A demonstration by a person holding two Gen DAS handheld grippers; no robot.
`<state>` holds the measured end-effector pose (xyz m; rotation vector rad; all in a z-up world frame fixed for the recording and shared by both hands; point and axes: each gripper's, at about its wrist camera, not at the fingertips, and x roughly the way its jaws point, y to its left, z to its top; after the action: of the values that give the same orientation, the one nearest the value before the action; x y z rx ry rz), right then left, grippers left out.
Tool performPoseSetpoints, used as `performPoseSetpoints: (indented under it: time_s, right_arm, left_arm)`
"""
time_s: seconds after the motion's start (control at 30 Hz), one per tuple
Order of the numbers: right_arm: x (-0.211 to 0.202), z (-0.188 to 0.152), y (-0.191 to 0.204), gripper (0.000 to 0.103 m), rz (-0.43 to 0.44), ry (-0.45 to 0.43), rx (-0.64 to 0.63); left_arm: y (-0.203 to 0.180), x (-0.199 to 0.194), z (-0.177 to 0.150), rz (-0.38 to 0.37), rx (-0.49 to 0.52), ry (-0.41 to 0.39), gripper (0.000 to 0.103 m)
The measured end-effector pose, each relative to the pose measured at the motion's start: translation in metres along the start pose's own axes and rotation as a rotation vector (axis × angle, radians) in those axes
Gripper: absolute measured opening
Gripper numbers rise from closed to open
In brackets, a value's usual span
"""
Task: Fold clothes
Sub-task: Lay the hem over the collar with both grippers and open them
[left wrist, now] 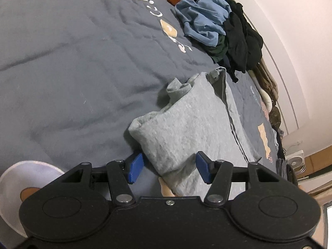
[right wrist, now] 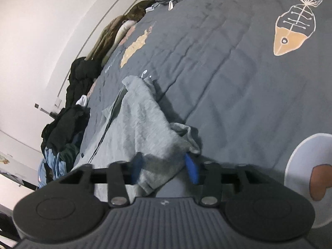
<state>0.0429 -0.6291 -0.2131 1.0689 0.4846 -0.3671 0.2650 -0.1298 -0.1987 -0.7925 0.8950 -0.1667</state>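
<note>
A grey sweatshirt-like garment [left wrist: 186,124] lies partly folded on the dark blue-grey bed cover [left wrist: 72,62]. My left gripper [left wrist: 170,169] straddles its near folded corner. The blue pads [left wrist: 136,169] stand apart on either side of the cloth, and I see no squeeze on it. In the right wrist view the same grey garment [right wrist: 141,124] runs away from me. My right gripper [right wrist: 165,168] has its jaws drawn in on the near bunched edge, with fabric filling the gap between the blue pads [right wrist: 192,170]. This part of the picture is blurred.
A pile of unfolded clothes [left wrist: 207,25], blue, black and dark green, lies along the wall side of the bed, also seen as the pile [right wrist: 66,128]. More olive and grey garments [right wrist: 116,33] line the pale wall [left wrist: 300,41]. The cover [right wrist: 238,83] carries a fish print [right wrist: 290,35].
</note>
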Motion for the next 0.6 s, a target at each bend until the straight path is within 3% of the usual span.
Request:
performPoseSetpoints:
  time_s: [0.07, 0.17, 0.37, 0.47, 0.6]
  right_arm:
    - [0.002, 0.000, -0.003, 0.001, 0.028, 0.002, 0.038]
    - [-0.005, 0.001, -0.003, 0.001, 0.052, -0.065, 0.061]
    - [-0.029, 0.011, 0.028, 0.001, 0.029, -0.210, -0.147]
    - [-0.015, 0.014, 0.027, 0.001, -0.064, -0.107, -0.207]
    - [-0.007, 0.020, 0.001, 0.005, -0.185, -0.043, -0.092]
  left_arm:
    - [-0.001, 0.001, 0.000, 0.002, 0.007, -0.001, 0.053]
    - [-0.002, 0.002, 0.000, 0.005, 0.009, -0.004, 0.053]
    - [-0.003, 0.002, 0.002, 0.020, 0.021, -0.005, 0.051]
    - [-0.007, 0.001, 0.000, 0.044, 0.064, -0.008, 0.051]
    - [-0.020, -0.007, -0.002, 0.076, 0.147, -0.051, 0.051]
